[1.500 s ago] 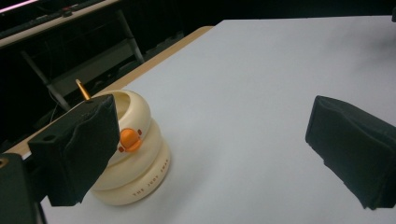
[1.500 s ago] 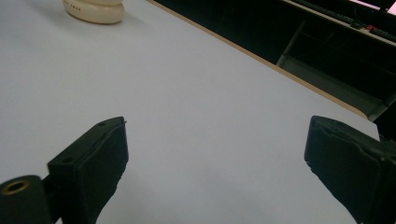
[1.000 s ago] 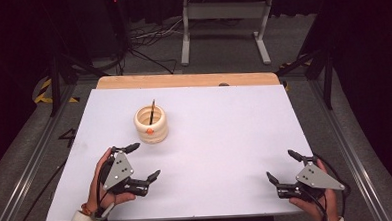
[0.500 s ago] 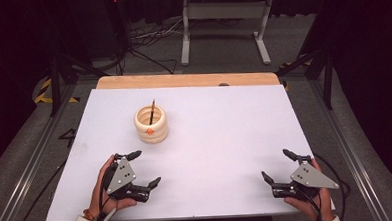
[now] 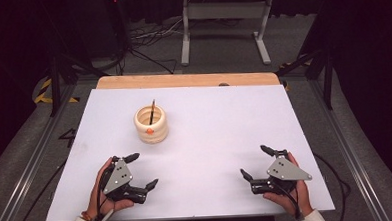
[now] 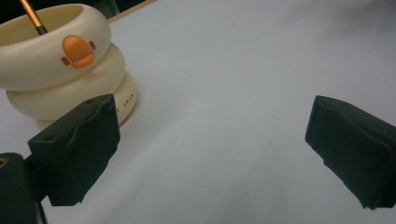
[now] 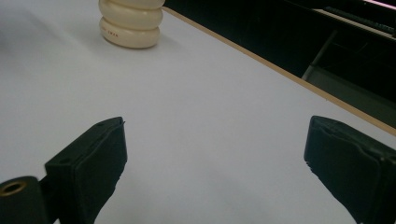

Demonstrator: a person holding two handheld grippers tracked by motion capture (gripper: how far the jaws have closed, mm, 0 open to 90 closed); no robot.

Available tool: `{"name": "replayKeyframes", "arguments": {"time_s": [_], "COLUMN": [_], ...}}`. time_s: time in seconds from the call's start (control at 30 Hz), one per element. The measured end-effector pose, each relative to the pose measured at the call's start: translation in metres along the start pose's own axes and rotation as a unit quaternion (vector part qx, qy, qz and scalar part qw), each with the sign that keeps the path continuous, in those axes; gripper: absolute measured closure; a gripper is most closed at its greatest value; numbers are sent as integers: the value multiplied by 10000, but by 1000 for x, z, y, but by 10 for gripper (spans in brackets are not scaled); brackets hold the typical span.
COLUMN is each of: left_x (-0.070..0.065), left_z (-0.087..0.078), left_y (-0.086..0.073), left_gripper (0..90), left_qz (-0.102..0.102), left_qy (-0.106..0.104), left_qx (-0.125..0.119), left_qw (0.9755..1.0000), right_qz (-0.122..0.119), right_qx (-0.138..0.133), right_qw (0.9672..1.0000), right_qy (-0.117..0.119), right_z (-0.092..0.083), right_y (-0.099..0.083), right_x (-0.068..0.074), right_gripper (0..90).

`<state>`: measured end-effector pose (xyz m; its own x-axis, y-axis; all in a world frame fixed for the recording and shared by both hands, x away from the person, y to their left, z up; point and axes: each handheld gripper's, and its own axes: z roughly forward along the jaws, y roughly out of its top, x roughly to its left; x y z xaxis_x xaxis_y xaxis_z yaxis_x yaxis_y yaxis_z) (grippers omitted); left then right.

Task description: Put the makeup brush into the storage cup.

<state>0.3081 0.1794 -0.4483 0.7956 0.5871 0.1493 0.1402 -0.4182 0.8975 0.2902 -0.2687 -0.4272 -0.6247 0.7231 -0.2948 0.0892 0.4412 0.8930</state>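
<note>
A cream ringed holder (image 5: 151, 124) stands on the white bench (image 5: 224, 124), in its left half and nearer the far edge than the near one. Three stacked rounded rings form its body, with an orange duck-bill mark on the top ring that faces the near edge. It looks like glazed ceramic or hard plastic: stiff, smooth, probably slippery, and likely to chip if knocked over. I judge it moderately light. The grooves between the rings would give jaws the best purchase, low on the body so it does not tip.

A thin brush or pencil (image 5: 152, 111) stands in the holder, its dark shaft with an orange stretch leaning a little from upright. Its long axis runs nearly vertical, the free end pointing up and toward the far edge. It seems light and stiff; the bare shaft above the rim is where to pinch it.

The left gripper (image 5: 137, 171) rests near the near-left corner, jaws spread wide with nothing between them, the holder just beyond. The right gripper (image 5: 254, 162) sits near the near-right corner, jaws likewise wide apart and empty, well apart from the holder.
</note>
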Motion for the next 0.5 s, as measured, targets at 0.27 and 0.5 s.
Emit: {"name": "replayKeyframes", "arguments": {"time_s": [0.27,0.5], "left_x": [-1,-5], "left_z": [2,6], "left_y": [0,1], "left_gripper": [40,40], "left_qz": [-43,-28], "left_qy": [31,-54], "left_qx": [-17,-1], "left_qw": [10000,10000], "right_qz": [-39,45], "right_qx": [26,83], "right_qw": [9999,9998], "right_qy": [103,147], "right_z": [-1,-6], "right_y": [-9,-18], "right_x": [-2,-1], "right_gripper": [61,61]}}
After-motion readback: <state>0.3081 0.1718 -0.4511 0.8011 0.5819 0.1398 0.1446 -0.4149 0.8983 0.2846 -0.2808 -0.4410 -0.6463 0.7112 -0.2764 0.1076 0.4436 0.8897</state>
